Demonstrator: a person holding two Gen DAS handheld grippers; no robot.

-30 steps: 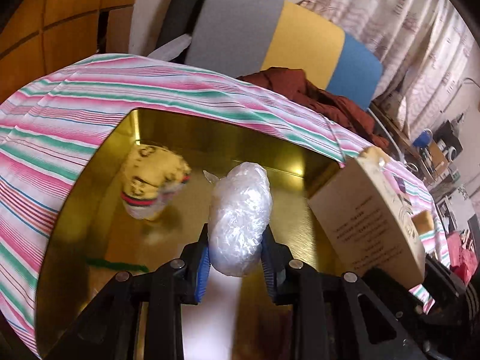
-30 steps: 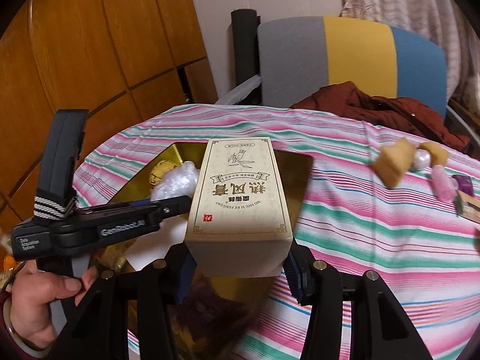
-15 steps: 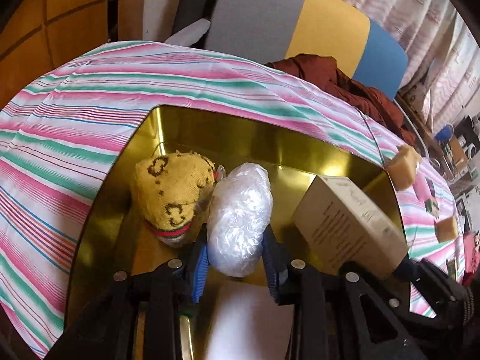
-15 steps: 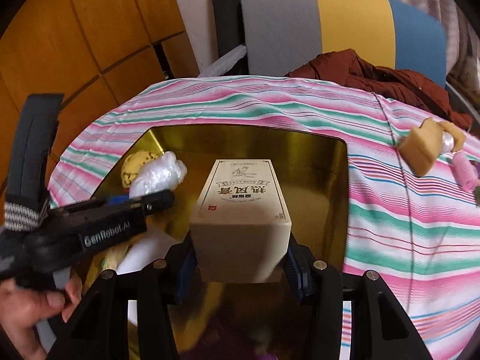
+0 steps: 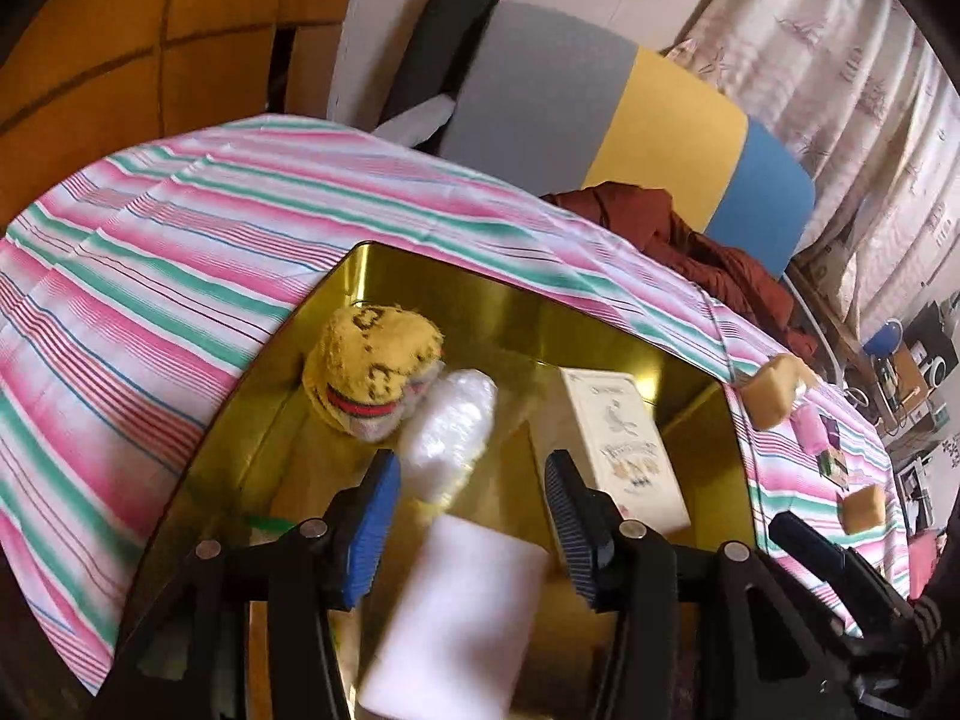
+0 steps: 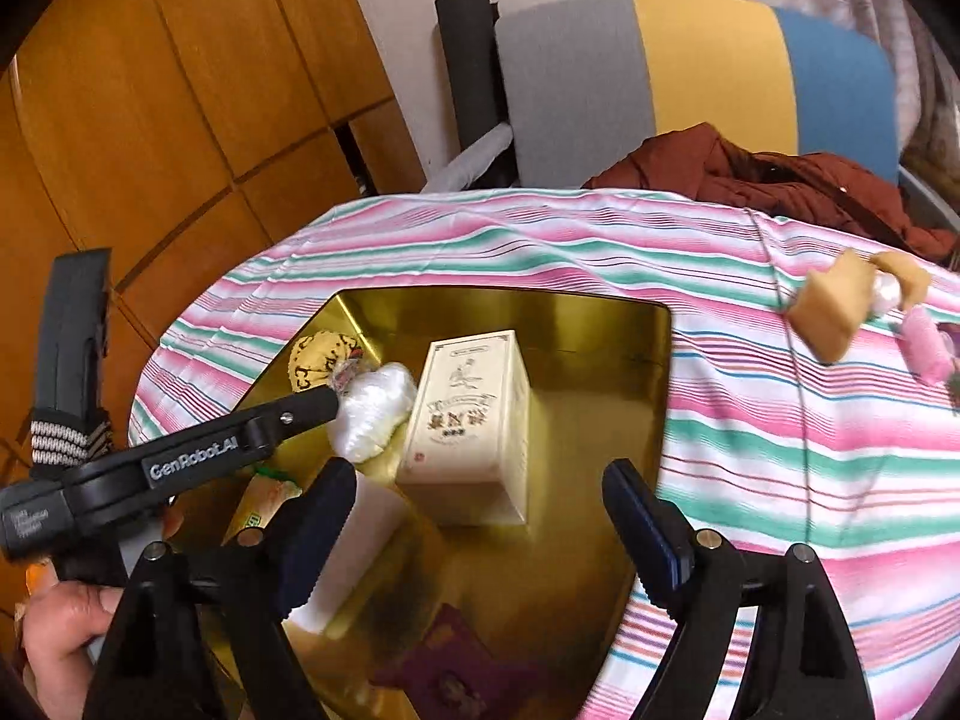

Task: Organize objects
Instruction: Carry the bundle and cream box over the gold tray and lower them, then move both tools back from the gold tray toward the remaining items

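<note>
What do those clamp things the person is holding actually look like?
Both are black plastic tongs. The left gripper has bright blue ribbed pads and silver rivets; its side reads "GenRobot.AI" in white, with a black-and-white striped strap behind. The right gripper has darker navy pads. A bare hand grips the left handle.

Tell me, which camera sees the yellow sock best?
The left wrist view: the yellow sock sits big and unblocked in the gold tray, beside the plastic bundle. In the right wrist view it is small, partly hidden behind that bundle and the left gripper.
</note>
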